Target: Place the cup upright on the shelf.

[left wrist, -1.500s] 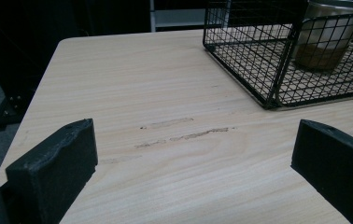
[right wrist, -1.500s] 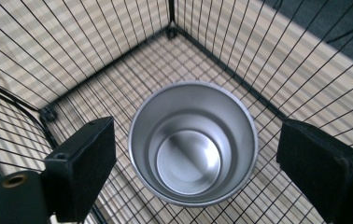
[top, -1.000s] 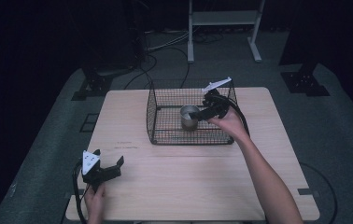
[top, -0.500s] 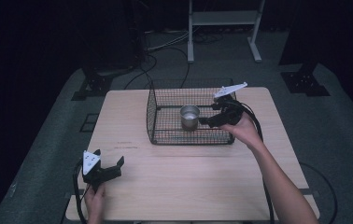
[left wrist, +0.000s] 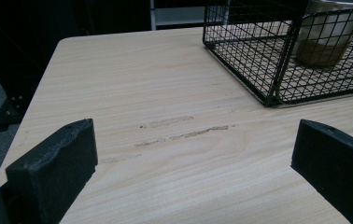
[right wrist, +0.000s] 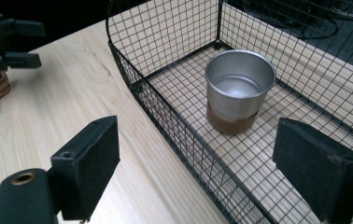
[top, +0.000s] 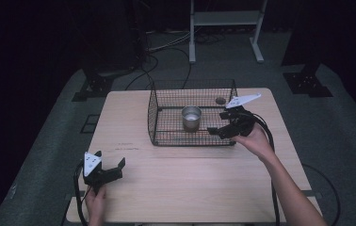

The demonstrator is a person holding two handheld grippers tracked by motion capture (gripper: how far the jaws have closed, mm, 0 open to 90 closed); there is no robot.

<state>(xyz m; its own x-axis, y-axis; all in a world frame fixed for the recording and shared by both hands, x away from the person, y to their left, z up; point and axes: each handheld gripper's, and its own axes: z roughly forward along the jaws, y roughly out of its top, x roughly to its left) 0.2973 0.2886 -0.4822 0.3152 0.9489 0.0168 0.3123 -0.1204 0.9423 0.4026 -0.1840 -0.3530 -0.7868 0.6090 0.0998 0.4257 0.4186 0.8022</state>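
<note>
**A:** Where was the cup [top: 191,117]?

**B:** It stood upright in the wire basket [top: 166,106], near the middle of the table [top: 190,183]. From above it looked small and grey.

**A:** Did the right gripper view show more?

**B:** Yes. There the cup [right wrist: 240,88] was shiny and empty inside, with a brown band at the bottom. You could also see the basket's [right wrist: 165,116] mesh floor up close.

**A:** Was the right gripper [top: 215,130] holding it?

**B:** No. It was at the basket's right end, apart from the cup. Its jaws had just been closing a bit, but they had a gap with nothing in it.

**A:** And the left gripper [top: 110,165]?

**B:** It sat near the table's front left corner, well apart from the basket. Its jaws were wide and empty. Its own view showed scuff marks [left wrist: 184,133] on the wood.
</note>
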